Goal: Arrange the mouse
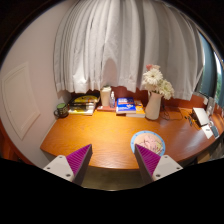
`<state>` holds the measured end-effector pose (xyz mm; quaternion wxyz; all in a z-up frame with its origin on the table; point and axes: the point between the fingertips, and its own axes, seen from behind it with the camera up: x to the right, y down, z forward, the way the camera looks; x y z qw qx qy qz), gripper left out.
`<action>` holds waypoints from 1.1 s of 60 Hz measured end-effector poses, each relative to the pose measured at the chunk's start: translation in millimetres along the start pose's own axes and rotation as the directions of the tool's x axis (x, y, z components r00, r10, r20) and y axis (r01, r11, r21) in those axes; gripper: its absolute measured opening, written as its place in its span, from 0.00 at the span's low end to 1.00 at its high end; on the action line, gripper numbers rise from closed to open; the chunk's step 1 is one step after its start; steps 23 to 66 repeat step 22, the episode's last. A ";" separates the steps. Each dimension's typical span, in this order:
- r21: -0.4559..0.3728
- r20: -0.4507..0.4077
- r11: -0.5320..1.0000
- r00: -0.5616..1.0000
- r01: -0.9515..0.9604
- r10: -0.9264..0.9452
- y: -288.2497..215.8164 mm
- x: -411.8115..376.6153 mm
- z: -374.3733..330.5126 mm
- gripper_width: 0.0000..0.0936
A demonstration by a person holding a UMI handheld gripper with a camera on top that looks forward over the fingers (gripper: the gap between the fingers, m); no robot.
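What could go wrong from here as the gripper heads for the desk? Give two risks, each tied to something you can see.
1. No mouse is clearly visible; the gripper, fingers open and empty, hangs over the near edge of the desk, so it may search the clutter blindly.
2. The vase of flowers stands tall beyond the round pad; a sweep towards the items at the desk's far right could tip it.

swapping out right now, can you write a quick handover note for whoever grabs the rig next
Gripper: fingers open, holding nothing, raised over the near edge of the wooden desk.
Job's things: no mouse that I can make out. A round pale mat lies just ahead of the right finger.
Around: vase of flowers, books at the back by the curtain.
Done: nothing visibly.
Left: find the mouse, grasp it, place it.
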<state>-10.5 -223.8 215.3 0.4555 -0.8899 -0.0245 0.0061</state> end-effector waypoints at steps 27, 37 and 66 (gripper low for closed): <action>-0.012 0.013 1.000 1.000 0.009 -0.009 15.8 -10.8 -8.0 0.91; -0.012 0.013 1.000 1.000 0.009 -0.009 15.8 -10.8 -8.0 0.91; -0.012 0.013 1.000 1.000 0.009 -0.009 15.8 -10.8 -8.0 0.91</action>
